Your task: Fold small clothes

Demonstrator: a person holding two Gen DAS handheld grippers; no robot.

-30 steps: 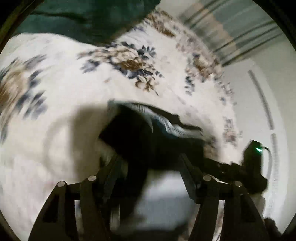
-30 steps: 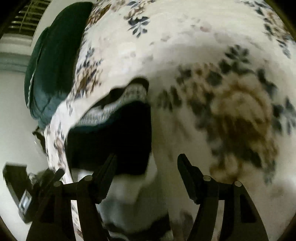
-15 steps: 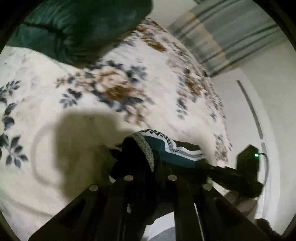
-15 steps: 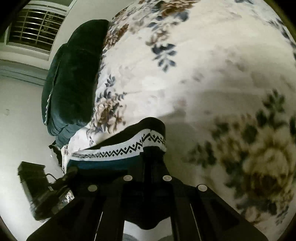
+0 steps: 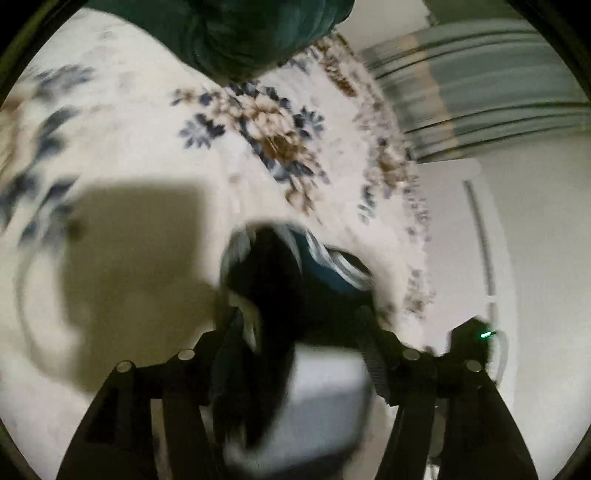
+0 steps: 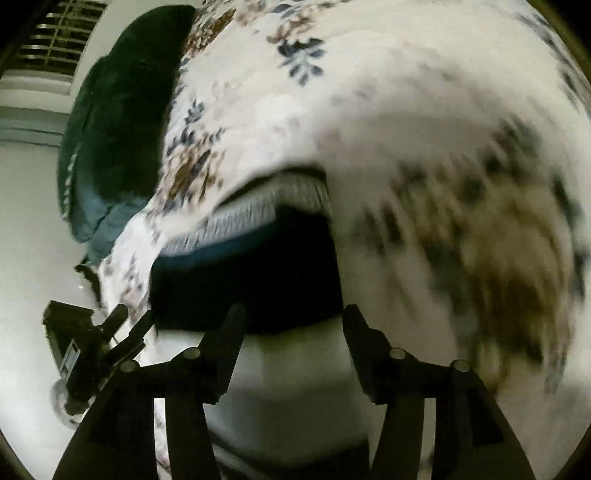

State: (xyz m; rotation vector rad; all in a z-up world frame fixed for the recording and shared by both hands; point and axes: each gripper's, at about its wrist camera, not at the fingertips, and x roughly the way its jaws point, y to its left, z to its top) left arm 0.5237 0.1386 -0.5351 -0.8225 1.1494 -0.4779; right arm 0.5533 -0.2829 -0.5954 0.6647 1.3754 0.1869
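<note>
A small dark garment point(image 5: 280, 280) with a white patterned band and teal stripe lies folded on the floral bedspread point(image 5: 147, 147), over a pale grey-white part point(image 5: 325, 398). My left gripper point(image 5: 299, 332) is open, its fingers either side of the garment's near edge. In the right wrist view the same garment point(image 6: 251, 280) lies just ahead of my right gripper point(image 6: 291, 321), which is open with nothing between its fingers. Both views are blurred by motion.
A dark green pillow point(image 5: 251, 33) lies at the head of the bed, also in the right wrist view point(image 6: 118, 122). The left gripper point(image 6: 96, 354) shows at lower left of the right wrist view. The bed edge and white wall point(image 5: 535, 258) are at the right.
Both grippers were shut on the garment's edge half a second ago. Now both have opened and let it go, and the garment rests on the bed.
</note>
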